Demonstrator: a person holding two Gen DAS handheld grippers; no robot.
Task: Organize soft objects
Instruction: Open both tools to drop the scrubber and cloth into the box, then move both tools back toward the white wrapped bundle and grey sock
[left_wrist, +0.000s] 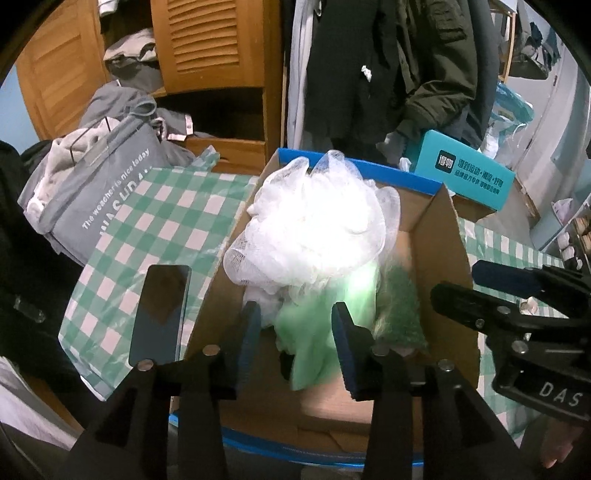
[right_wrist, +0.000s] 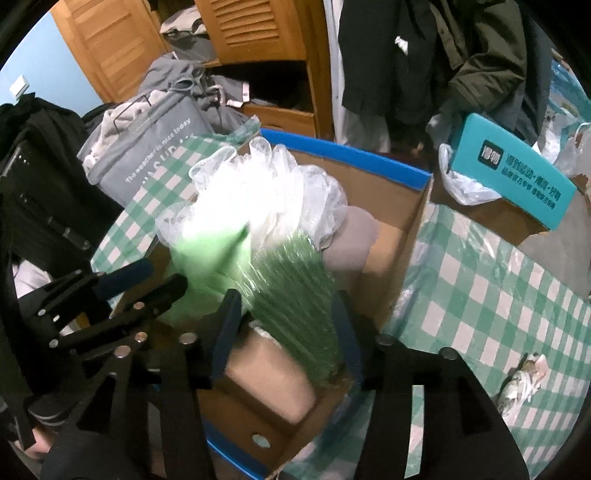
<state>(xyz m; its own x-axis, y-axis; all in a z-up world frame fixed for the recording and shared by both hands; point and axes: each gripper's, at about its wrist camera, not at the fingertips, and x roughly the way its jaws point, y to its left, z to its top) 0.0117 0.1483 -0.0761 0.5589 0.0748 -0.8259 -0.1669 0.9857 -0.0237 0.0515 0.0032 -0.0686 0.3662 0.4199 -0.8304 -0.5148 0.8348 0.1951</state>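
An open cardboard box with a blue rim (left_wrist: 439, 236) (right_wrist: 402, 221) sits on a green checked cloth. In it lie a white mesh bath pouf (left_wrist: 314, 221) (right_wrist: 266, 184), a light green soft item (left_wrist: 317, 332) (right_wrist: 210, 247) and a dark green bristly pad wrapped in clear film (left_wrist: 399, 295) (right_wrist: 295, 295). My left gripper (left_wrist: 295, 343) is open over the box, its fingers either side of the light green item. My right gripper (right_wrist: 288, 328) has its fingers either side of the dark green pad, which fills the gap between them; it also shows in the left wrist view (left_wrist: 517, 306).
A dark phone (left_wrist: 162, 314) lies on the cloth left of the box. A grey fabric bag (left_wrist: 99, 199) full of clothes stands at the back left. A teal box (left_wrist: 469, 177) (right_wrist: 517, 173) sits behind on the right. A crumpled wrapper (right_wrist: 524, 380) lies on the cloth. Coats hang behind.
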